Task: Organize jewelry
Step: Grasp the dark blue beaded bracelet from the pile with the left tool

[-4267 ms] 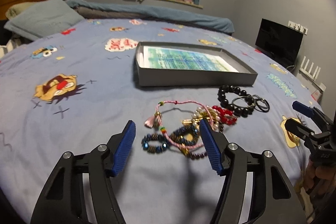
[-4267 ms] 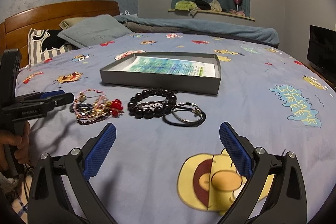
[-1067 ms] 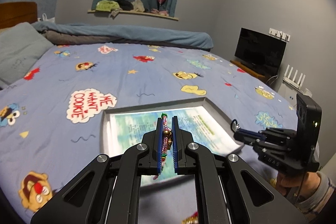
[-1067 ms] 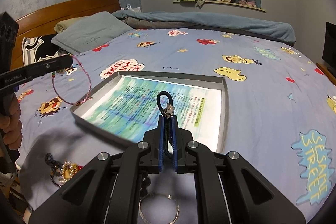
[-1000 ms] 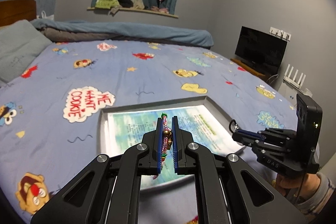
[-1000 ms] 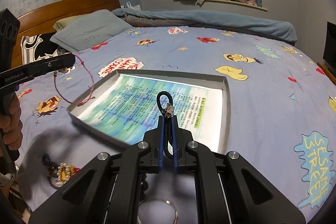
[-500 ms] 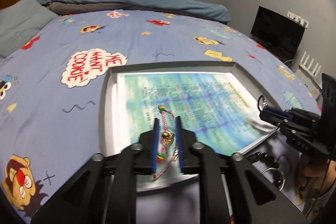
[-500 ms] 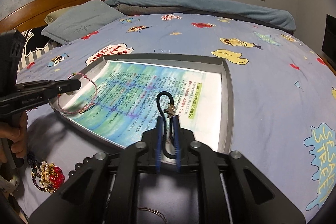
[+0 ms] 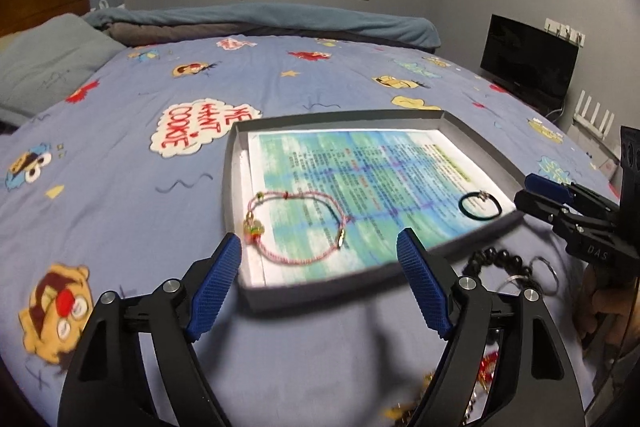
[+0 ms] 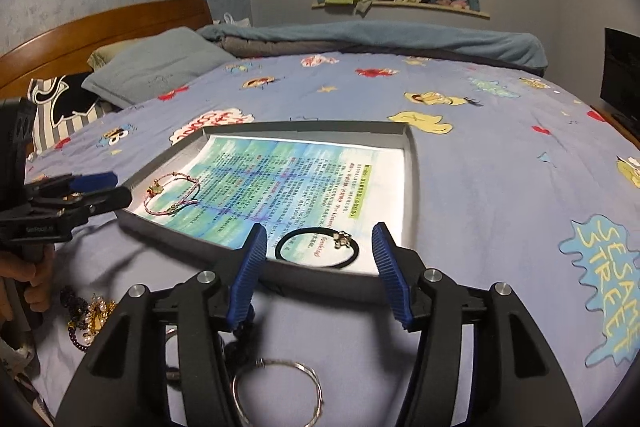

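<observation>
Since 0.5 s ago both grippers released: left gripper (image 9: pixel 320 259) fingers spread, pink cord bracelet (image 9: pixel 298 225) lying in grey tray (image 9: pixel 236 187); right gripper (image 10: pixel 318 267) fingers spread, black hair tie (image 10: pixel 316 247) at tray's near edge.

Bed (image 9: pixel 120 163), grey tray (image 9: pixel 236 211), loose bracelets (image 10: pixel 86 315), pillow (image 10: pixel 160 67)

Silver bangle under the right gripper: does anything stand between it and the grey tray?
Only the tray's own near wall, a low rim the silver bangle must be lifted over. The right gripper is open above it; the black band lies just inside that wall.
</observation>
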### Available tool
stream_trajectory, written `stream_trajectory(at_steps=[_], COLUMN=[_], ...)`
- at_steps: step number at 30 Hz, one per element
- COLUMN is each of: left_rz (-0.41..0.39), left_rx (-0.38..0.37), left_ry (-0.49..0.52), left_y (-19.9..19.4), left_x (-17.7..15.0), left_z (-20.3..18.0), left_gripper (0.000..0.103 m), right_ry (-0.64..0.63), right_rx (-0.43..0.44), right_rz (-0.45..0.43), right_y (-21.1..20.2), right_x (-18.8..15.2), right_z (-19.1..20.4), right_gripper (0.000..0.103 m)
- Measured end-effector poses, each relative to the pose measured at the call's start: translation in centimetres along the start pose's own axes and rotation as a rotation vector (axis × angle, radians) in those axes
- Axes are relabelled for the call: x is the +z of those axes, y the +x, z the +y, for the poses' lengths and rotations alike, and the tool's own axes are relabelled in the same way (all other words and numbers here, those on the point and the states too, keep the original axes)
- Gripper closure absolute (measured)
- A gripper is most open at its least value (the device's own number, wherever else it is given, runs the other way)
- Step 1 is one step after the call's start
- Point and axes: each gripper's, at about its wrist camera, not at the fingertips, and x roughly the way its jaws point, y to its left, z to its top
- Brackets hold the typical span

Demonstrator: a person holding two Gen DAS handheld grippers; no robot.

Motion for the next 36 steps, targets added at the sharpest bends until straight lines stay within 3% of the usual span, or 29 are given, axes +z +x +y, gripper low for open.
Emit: stream_trajectory(at_steps=[11, 21, 29, 32, 34, 36], left_rz=[-0.019, -0.067, -0.064, -0.049, -0.020, -0.001], left_rx=[-0.051, -0.124, -0.138, -0.139, -0.136, -0.130], left_ry=[-0.069, -0.037, 0.007, 0.023, 0.029, 0.036], left_y=[-2.7, -5.8, -6.9, -6.7, -6.0, -5.7], left_x=[-4.4, -8.1, -10.0, -10.2, -10.0, -10.1], left_z=[0.5, -0.5, -1.4, -1.6, -1.7, -1.9], left_gripper=[0.023, 0.023, 0.024, 0.038, 0.059, 0.071], right_ry=[0.022, 0.025, 0.019, 0.018, 0.019, 0.015], right_rx=[-0.001, -0.003, -0.008, -0.003, -0.001, 0.003], right_rz=[-0.031, -0.018, 0.004, 0.012, 0.021, 0.033], right_y=[-2.7, -4.5, -4.8, -5.0, -4.9, -4.9], right_x=[-2.3, -4.2, -4.8, -5.0, -5.1, -5.3], right_z=[-0.1, 0.3, 0.8, 0.9, 0.9, 1.1], right_gripper=[0.047, 0.041, 0.041, 0.041, 0.041, 0.041])
